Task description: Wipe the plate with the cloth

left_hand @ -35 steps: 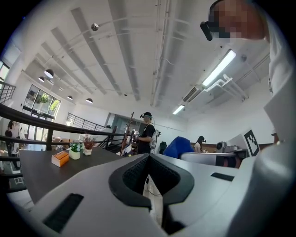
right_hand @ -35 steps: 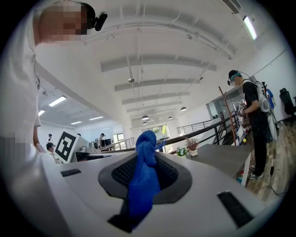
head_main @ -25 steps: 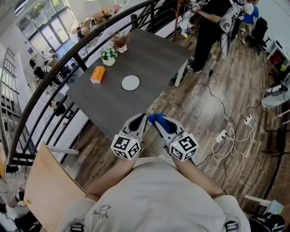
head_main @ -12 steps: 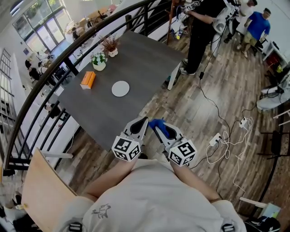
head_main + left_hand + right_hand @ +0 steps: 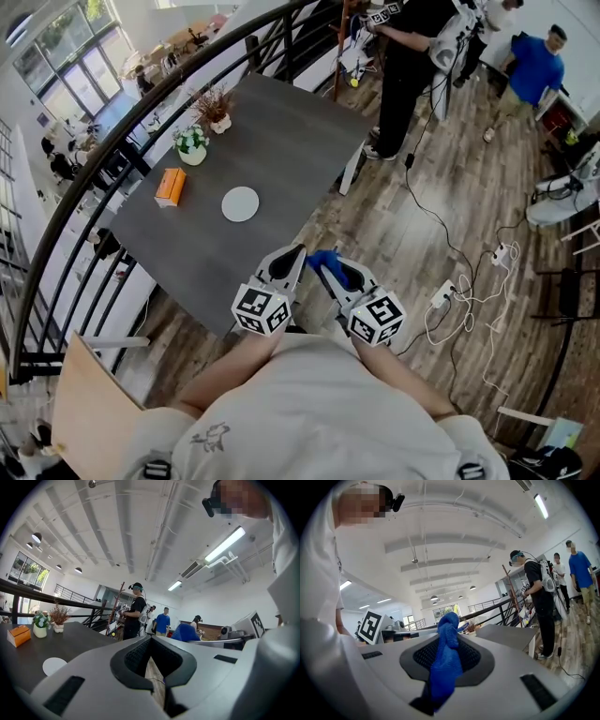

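Lower end of the cloth (image 5: 443, 667) is hidden between the jaws.

Table (image 5: 291, 141) – plate (image 5: 240, 203), plants (image 5: 192, 142), perhaps tissue box (image 5: 170, 187)

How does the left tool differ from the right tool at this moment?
The left tool is shut and empty; the right tool is shut on the blue cloth. The left tool is closer to the table; the right tool is over the wooden floor. Both are far from the plate.

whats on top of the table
A white plate, an orange box, a green plant and a reddish plant stand on the table. Its near corner is hidden behind the left gripper, so anything there cannot be seen.
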Motion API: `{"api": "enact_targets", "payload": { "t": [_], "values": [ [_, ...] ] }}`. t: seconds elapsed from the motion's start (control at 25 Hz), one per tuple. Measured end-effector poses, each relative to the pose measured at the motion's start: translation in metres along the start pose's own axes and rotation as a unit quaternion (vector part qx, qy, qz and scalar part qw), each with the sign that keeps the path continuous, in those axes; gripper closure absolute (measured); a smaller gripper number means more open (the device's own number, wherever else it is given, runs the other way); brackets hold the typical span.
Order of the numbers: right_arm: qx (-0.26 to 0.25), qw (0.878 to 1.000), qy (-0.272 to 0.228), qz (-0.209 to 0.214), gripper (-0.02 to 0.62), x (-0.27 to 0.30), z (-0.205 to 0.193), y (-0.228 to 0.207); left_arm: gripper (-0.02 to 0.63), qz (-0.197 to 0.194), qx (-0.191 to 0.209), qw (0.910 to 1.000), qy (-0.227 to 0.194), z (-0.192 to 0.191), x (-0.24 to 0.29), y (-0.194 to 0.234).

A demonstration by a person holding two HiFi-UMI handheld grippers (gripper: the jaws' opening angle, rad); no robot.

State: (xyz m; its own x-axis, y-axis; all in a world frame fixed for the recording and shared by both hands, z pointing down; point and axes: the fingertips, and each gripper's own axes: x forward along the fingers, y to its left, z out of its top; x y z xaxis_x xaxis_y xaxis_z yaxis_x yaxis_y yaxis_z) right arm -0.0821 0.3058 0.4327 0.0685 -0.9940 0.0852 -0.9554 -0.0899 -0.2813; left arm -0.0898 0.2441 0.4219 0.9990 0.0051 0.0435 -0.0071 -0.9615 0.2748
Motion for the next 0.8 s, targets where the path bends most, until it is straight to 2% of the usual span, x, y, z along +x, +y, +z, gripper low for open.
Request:
{"api": "enact_targets", "payload": {
  "t": [0.32, 0.64, 0.8],
  "values": [
    [-0.003, 1.000, 0.003, 0.007, 0.523, 0.073, 0.019, -0.013, 0.600, 0.011, 0.000, 0.9999, -0.008, 0.027, 0.016, 0.067],
    [-0.010, 0.999, 0.005, 0.035, 0.523, 0.154, 0.029, -0.002, 0.600, 0.048, 0.000, 0.9987, -0.020, 0.053, 0.004, 0.147],
    [-0.003, 0.999, 0.012, 0.048, 0.523, 0.184, 0.027, 0.003, 0.600, 0.067, -0.009, 0.9976, -0.016, 0.053, -0.009, 0.176]
  ]
}}
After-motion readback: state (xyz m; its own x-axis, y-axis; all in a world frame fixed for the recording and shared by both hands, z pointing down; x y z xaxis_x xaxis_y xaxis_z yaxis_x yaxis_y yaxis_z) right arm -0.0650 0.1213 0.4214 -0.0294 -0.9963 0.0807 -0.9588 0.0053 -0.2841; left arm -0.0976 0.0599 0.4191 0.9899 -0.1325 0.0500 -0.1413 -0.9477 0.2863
